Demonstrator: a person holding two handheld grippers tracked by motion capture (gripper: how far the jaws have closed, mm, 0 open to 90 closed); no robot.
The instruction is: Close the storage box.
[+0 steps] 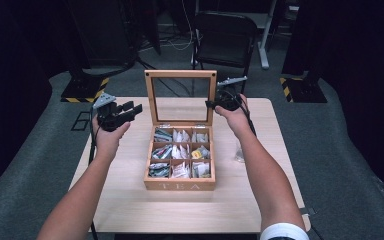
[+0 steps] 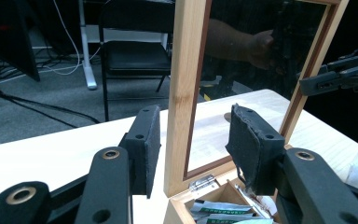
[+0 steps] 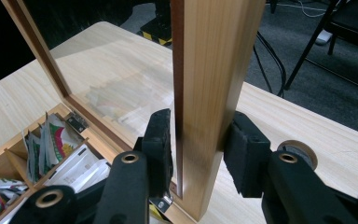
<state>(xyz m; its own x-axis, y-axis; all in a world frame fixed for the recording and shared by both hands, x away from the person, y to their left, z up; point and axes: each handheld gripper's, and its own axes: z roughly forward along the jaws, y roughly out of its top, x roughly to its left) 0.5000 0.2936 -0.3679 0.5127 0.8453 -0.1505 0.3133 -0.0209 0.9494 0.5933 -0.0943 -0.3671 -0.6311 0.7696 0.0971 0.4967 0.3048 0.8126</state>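
A wooden tea box sits mid-table with its glass-paned lid standing upright. Several compartments hold tea bags. My right gripper is at the lid's right side. In the right gripper view its pads press on both faces of the lid's wooden frame, so the right gripper is shut on it. My left gripper hovers left of the lid, apart from it. In the left gripper view the left gripper has nothing between its jaws, and the lid's left post stands beyond them.
The light wooden table has bare surface left of and in front of the box. A clear glass stands right of the box beside my right forearm. A black chair and cables lie beyond the far edge.
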